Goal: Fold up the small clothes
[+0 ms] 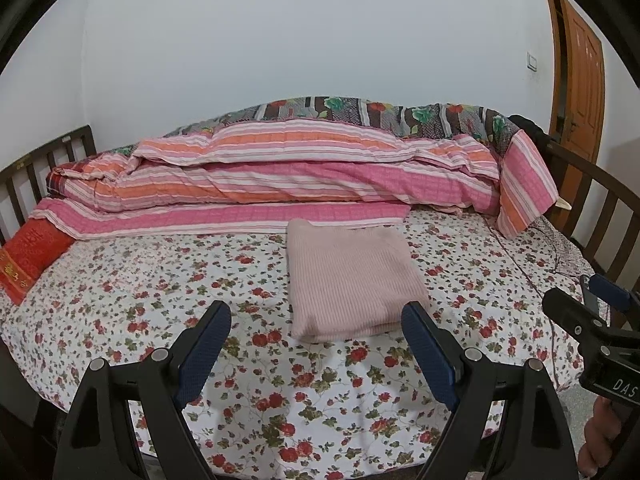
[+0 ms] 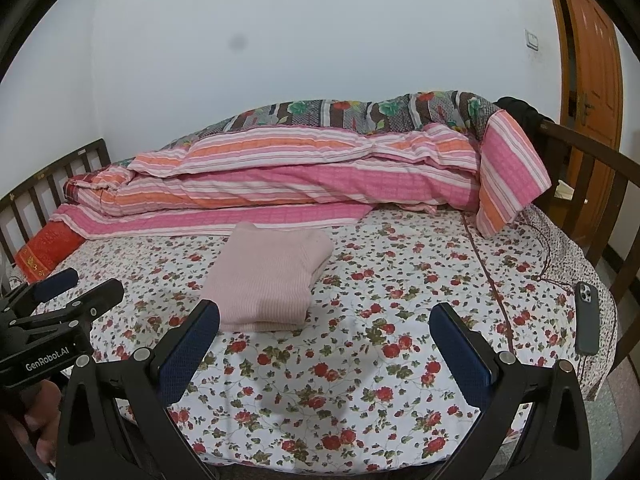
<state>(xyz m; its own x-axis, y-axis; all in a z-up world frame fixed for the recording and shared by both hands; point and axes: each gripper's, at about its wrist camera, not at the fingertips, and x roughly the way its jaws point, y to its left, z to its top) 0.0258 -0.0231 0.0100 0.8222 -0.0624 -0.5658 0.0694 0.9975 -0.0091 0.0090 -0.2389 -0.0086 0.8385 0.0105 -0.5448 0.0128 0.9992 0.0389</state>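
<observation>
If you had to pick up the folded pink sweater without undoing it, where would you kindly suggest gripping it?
Probably the thick folded near edge of the pink sweater, approached low from the front: its layers stack there, facing both open grippers, so one pinch should catch them all.

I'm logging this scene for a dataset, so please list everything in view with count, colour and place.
folded sweater: one, pale pink, on the bed sheet, mid-bed, touched by neither gripper
bed sheet: one, white with red flowers, covering the bed
quilt: one, pink, orange and white stripes, bundled along the wall side
cushion: one, red, far left edge of the bed
phone: one, dark grey, right edge of the bed
bed rails: dark wood, at both ends of the bed
door: one, orange-brown wood, far right
wall switch: one, white, beside the door
left gripper: black with blue fingers, open, over the near edge
right gripper: same, open
</observation>
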